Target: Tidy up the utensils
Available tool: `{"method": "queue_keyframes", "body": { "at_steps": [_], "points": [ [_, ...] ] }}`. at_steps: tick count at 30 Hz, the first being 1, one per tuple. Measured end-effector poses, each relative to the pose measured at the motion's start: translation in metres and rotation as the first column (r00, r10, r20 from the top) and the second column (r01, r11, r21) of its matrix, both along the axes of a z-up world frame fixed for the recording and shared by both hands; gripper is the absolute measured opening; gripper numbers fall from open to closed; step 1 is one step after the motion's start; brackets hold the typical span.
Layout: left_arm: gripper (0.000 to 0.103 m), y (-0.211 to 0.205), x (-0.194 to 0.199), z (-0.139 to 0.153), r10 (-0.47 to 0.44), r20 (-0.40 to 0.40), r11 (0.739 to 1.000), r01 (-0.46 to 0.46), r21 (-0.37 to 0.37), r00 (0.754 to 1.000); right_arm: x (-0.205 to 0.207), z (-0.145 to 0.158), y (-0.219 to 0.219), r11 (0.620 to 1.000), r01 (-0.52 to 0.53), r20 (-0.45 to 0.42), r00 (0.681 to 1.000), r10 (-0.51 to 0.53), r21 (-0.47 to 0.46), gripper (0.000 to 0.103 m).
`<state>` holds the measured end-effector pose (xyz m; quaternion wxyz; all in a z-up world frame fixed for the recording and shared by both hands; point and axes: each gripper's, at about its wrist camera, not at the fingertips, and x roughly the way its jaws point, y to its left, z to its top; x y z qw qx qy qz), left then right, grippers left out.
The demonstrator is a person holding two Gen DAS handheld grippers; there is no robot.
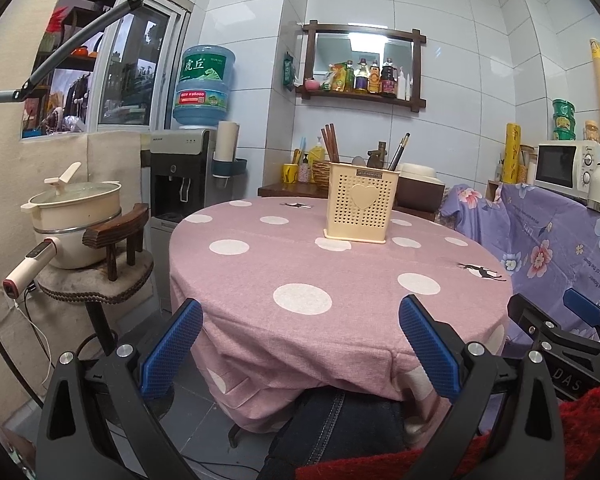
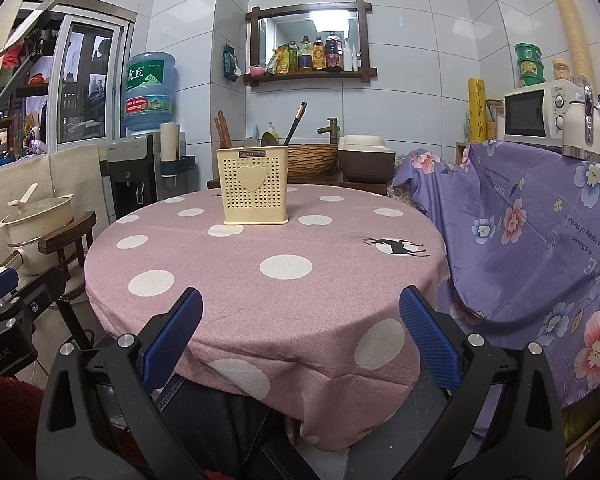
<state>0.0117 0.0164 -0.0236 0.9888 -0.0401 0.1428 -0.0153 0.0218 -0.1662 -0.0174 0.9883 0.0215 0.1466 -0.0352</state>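
A cream perforated utensil holder (image 1: 362,202) (image 2: 254,186) with a heart on its front stands upright at the far side of the round pink dotted table (image 1: 300,264) (image 2: 228,264). Brown chopsticks (image 2: 222,128), dark chopsticks (image 2: 296,122) and spoon heads (image 2: 260,140) stick out of its top. My left gripper (image 1: 300,308) hovers open at the table's near edge, nothing between its blue pads. My right gripper (image 2: 300,300) is open too, beside it at the same edge and equally far from the holder. No loose utensils lie on the cloth.
A cream pot (image 1: 74,208) sits on a wooden stool at the left, with a water dispenser (image 1: 180,176) behind it. Purple flowered cloth (image 2: 532,232) drapes furniture at the right, under a microwave (image 2: 540,110). A person's jeans-clad leg (image 1: 340,420) is under the table edge.
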Motion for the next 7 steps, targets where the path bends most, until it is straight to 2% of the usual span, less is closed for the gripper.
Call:
{"method": "queue_keyframes", "body": {
  "at_steps": [7],
  "points": [
    [0.098, 0.0, 0.001, -0.0005, -0.003, -0.003, 1.0, 0.003, 0.001, 1.0, -0.0002, -0.0002, 0.0003, 1.0, 0.0, -0.001, 1.0, 0.0, 0.0, 0.097]
  ]
}}
